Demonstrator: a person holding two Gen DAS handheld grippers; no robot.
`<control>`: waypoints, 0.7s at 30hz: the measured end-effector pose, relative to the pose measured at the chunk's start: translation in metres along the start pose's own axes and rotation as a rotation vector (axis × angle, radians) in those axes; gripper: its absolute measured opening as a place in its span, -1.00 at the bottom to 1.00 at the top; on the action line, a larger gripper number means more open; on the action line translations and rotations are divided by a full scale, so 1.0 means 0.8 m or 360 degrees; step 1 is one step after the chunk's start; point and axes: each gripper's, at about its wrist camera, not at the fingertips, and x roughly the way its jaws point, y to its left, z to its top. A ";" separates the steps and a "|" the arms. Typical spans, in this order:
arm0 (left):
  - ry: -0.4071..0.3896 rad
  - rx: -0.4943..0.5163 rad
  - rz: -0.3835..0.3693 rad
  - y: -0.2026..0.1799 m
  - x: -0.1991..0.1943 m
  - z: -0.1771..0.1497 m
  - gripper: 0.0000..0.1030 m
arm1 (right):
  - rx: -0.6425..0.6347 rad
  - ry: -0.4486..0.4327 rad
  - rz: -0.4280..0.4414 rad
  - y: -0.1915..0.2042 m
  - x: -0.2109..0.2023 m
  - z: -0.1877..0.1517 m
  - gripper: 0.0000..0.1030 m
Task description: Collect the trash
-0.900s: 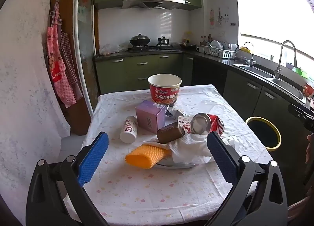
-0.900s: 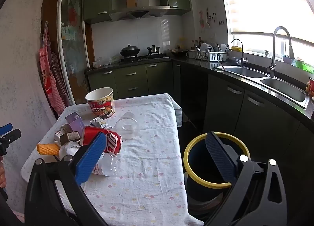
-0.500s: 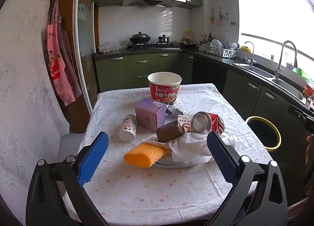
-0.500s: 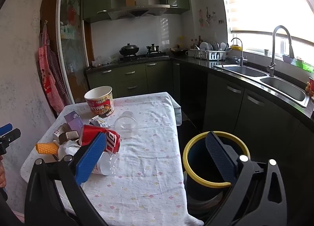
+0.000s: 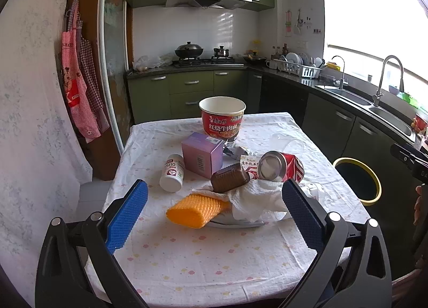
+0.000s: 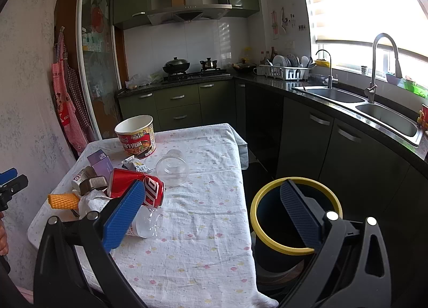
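The fingers (image 5: pixel 125 217) of the left gripper (image 5: pixel 214 214) are spread wide with nothing between them, and are held tilted downward above the near edge of the surface (image 5: pixel 203 262). The fingers (image 6: pixel 299 211) of the right gripper (image 6: pixel 211 211) are likewise spread and empty, tilted downward between the surface's corner and the yellow-rimmed bin (image 6: pixel 270 238).

The trash is heaped around a red soda can (image 5: pixel 283 167) lying on its side. Just in front of the can a crumpled white tissue (image 5: pixel 256 198) is seen, with an orange mesh sleeve (image 5: pixel 195 210) beside it. Left of the can lie a brown packet (image 5: pixel 230 181), a purple box (image 5: pixel 202 154) and a white bottle (image 5: pixel 172 172). Behind the can stands 1 red noodle cup (image 5: pixel 222 118). The bin is on the floor to the can's right.

Compared with the earlier frames, both grippers are almost unchanged, and no item has been shifted.
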 end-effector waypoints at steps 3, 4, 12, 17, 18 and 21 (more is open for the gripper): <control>0.0002 0.0003 -0.0002 -0.001 -0.001 0.000 0.93 | 0.0001 0.0003 0.0001 0.000 -0.001 0.002 0.87; 0.0003 0.0004 -0.0004 -0.001 -0.001 0.000 0.93 | 0.0002 0.0003 0.0001 0.000 -0.001 0.003 0.87; 0.0011 0.0010 -0.0015 -0.002 0.000 -0.001 0.93 | 0.0001 0.0008 -0.0001 -0.001 0.002 0.001 0.87; 0.0023 0.0011 -0.0027 -0.003 0.001 -0.001 0.93 | 0.0003 0.0011 -0.0001 0.001 0.004 -0.003 0.87; 0.0024 0.0013 -0.0028 -0.003 0.002 -0.001 0.93 | 0.0003 0.0011 0.0000 0.001 0.005 -0.004 0.87; 0.0026 0.0019 -0.0029 -0.005 0.003 -0.002 0.93 | 0.0004 0.0013 0.0000 0.000 0.005 -0.002 0.87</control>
